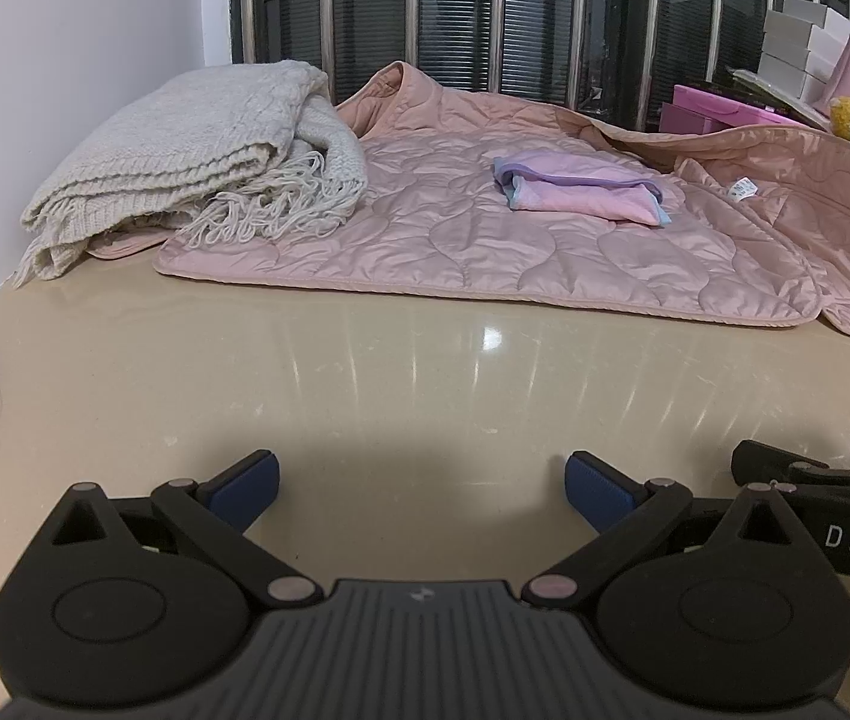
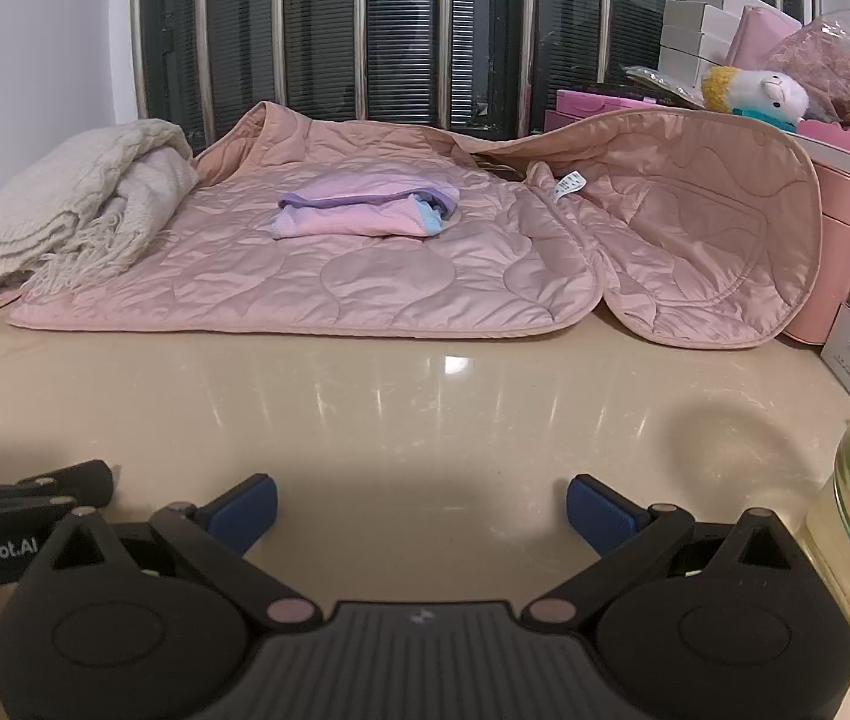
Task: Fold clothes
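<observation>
Both of my tools gape empty over the desk's [image 1: 425, 372] near edge — left hand-held gripper [image 1: 422, 489], right hand-held gripper [image 2: 422, 510] — folded pink garment [image 2: 365, 213] atop the quilted pink jacket [image 2: 317, 282] at the far edge.

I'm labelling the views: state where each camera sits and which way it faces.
Left wrist: on the left claw, low over the table, facing the pink quilted jacket; own open fingers show.
Right wrist: on the right claw, facing the same way; open fingers show.
Shared: jacket, folded pink garment, cream knit blanket.

Pink quilted jacket [image 2: 317, 264], pink/lilac folded top [image 2: 365, 210], cream knit blanket [image 1: 185, 144].
</observation>
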Demonstrator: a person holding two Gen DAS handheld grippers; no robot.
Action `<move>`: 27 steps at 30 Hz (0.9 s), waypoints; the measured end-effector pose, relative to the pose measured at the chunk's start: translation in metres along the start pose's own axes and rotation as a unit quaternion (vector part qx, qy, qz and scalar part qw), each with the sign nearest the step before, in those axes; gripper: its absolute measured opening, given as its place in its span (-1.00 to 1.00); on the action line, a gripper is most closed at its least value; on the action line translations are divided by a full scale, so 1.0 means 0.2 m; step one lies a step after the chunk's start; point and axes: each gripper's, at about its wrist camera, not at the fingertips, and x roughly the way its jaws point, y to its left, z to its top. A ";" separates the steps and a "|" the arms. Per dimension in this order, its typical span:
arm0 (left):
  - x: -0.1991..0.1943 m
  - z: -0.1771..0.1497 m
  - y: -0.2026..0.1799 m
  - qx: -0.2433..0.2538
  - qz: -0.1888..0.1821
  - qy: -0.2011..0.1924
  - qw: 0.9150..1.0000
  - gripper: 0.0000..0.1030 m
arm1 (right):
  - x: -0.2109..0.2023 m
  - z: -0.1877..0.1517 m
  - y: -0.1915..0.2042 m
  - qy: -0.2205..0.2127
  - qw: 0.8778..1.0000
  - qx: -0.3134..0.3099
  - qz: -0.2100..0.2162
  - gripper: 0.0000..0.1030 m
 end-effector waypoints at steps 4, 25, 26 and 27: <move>0.00 0.00 0.00 0.002 -0.003 -0.001 1.000 0.99 | 0.00 0.00 0.00 0.000 1.000 0.000 0.000 1.00; -0.01 -0.01 0.00 0.003 -0.006 -0.001 1.000 0.99 | 0.00 0.00 0.00 0.000 1.000 0.000 0.002 1.00; -0.01 -0.01 0.00 0.003 -0.006 -0.001 1.000 0.99 | 0.00 0.00 0.00 0.000 1.000 0.000 0.002 1.00; -0.01 -0.01 0.00 0.003 -0.006 -0.001 1.000 0.99 | 0.00 0.00 0.00 0.000 1.000 0.000 0.002 1.00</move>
